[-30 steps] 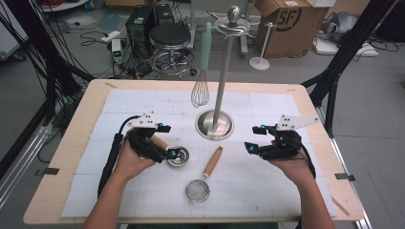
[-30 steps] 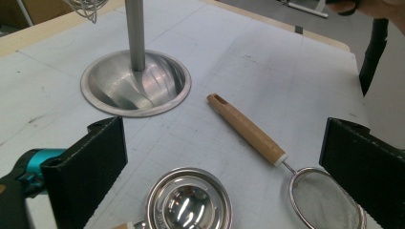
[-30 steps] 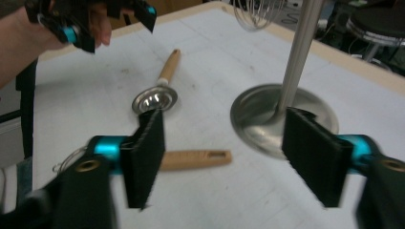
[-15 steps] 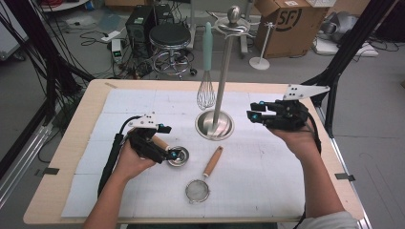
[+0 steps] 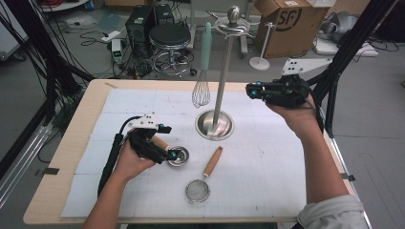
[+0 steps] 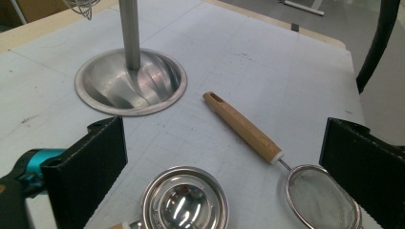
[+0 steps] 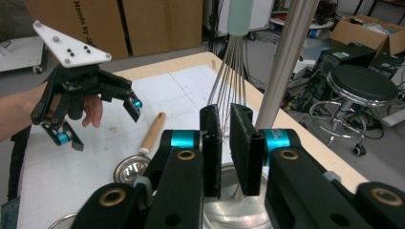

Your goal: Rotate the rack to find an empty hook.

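Observation:
A steel stand (image 5: 222, 71) rises from a round base (image 5: 215, 125) on the white mat. A whisk (image 5: 201, 93) with a mint handle hangs from its top. My left gripper (image 5: 168, 142) is open just above a small steel cup (image 5: 178, 156); in the left gripper view the cup (image 6: 184, 200) lies between the wide-apart jaws of that gripper (image 6: 219, 167). A mesh strainer (image 5: 197, 191) with a wooden handle (image 6: 241, 126) lies to the right of the cup. My right gripper (image 5: 252, 90) is held high to the right of the pole, shut on nothing (image 7: 225, 138), pointing at the whisk wires (image 7: 227, 81).
A cardboard box (image 5: 286, 19) and a black stool (image 5: 169, 36) stand on the floor beyond the far table edge. A black frame post (image 5: 344, 57) rises close behind my right gripper. The mat (image 5: 277, 162) lies bare right of the strainer.
My right gripper has risen from low over the mat and moved toward the far right, up beside the pole. The left gripper has stayed over the cup.

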`<state>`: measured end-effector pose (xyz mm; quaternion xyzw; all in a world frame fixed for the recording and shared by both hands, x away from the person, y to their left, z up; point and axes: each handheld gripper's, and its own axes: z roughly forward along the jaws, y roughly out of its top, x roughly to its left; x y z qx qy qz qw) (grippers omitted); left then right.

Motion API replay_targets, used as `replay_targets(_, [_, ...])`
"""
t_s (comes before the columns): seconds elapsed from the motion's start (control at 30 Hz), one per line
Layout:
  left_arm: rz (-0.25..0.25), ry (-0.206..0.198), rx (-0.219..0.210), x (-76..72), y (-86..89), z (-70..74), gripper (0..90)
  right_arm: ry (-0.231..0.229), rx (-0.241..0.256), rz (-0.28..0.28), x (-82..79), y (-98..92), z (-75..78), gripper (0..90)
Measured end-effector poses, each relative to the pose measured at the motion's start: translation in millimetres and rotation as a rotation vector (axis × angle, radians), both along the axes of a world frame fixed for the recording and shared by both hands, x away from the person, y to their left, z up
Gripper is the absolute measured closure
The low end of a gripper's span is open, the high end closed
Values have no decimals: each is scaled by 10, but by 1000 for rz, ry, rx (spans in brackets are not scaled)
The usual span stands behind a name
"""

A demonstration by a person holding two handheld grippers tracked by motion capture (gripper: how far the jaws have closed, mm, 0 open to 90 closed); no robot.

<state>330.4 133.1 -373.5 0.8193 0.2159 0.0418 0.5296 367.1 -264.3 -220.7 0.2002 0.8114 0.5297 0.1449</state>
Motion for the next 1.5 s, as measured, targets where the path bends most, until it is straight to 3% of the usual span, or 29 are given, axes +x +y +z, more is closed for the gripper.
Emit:
replay_targets(0.13, [0,1,-1,0,1,-1,28,-34,1,3,53,22,105,858])
replay_targets(0.3, [-1,1,2,4,-3,-5,28,-18,32,-17,138,13,225,887])
replay_targets(0.7, [-3,3,1,7,-5,-10,28,-55,60,-27,259,35,609,893])
replay_targets(0.83, [-6,6,-1,11,-2,-13,29,-55,49,-40,298,49,716,893])
replay_targets(0.93, [-7,7,1,10,-6,-15,28,-52,39,-59,347,36,771,893])
replay_targets(1.13, [-8,10,-3,15,-9,-22,29,-59,70,-119,381,-44,898,892])
replay_targets(1.4, [-8,11,-11,7,2,-7,28,-88,77,-104,354,60,985,893])
replay_targets(1.5, [-8,7,-7,0,-2,-6,29,-77,72,-98,338,115,977,893])
